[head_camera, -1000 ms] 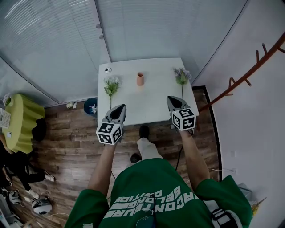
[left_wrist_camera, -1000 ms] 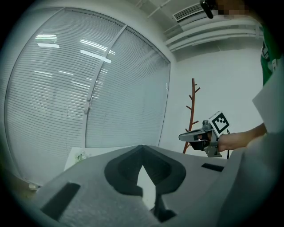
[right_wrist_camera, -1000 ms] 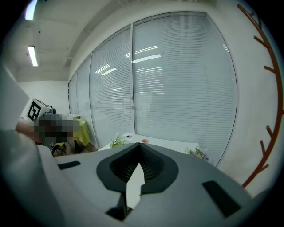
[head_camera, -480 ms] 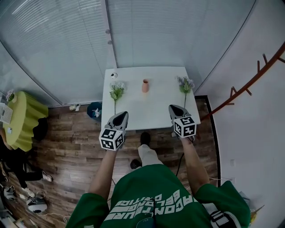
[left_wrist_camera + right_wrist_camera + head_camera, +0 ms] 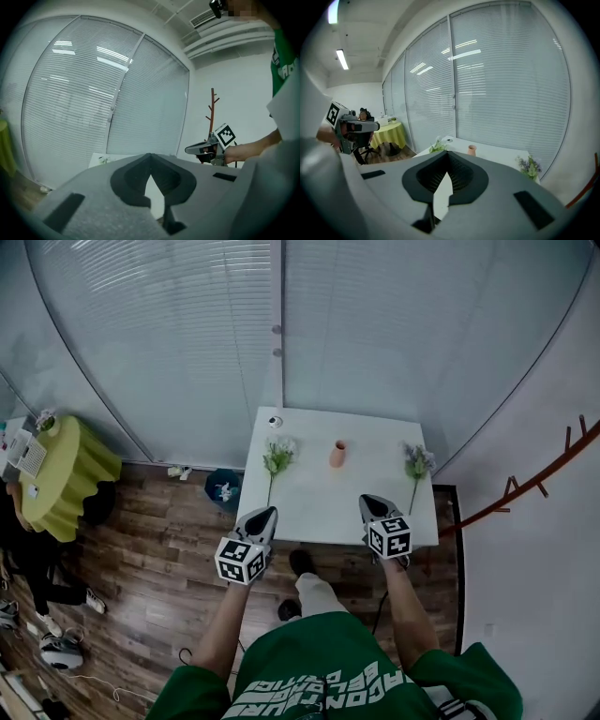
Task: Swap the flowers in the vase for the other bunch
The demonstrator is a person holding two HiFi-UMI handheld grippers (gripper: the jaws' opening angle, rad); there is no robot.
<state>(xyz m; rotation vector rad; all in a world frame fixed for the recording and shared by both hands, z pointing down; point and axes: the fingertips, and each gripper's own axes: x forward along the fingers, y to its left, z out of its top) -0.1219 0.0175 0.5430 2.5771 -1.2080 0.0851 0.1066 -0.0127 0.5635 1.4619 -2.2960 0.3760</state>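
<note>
Head view looks down on a person standing just short of a white desk [image 5: 328,507], a gripper held out in each hand toward its near edge, apparently because nothing is being handled yet. The left gripper [image 5: 263,516] has its jaws closed together with nothing between them, as the left gripper view shows. Beyond it a white-flowered bunch [image 5: 277,457] lies flat on the desk's left part, stem toward the person, which should make it easy to take by the stem. The small terracotta vase [image 5: 338,454] stands upright at mid-desk toward the back and looks empty, with both bunches lying apart from it. A purple bunch [image 5: 417,463] lies on the right part, likewise stem forward. The right gripper [image 5: 372,502], near that stem's end, also has its jaws pressed together and empty. Each bunch lines up with one gripper, which would suit a two-handed swap.
</note>
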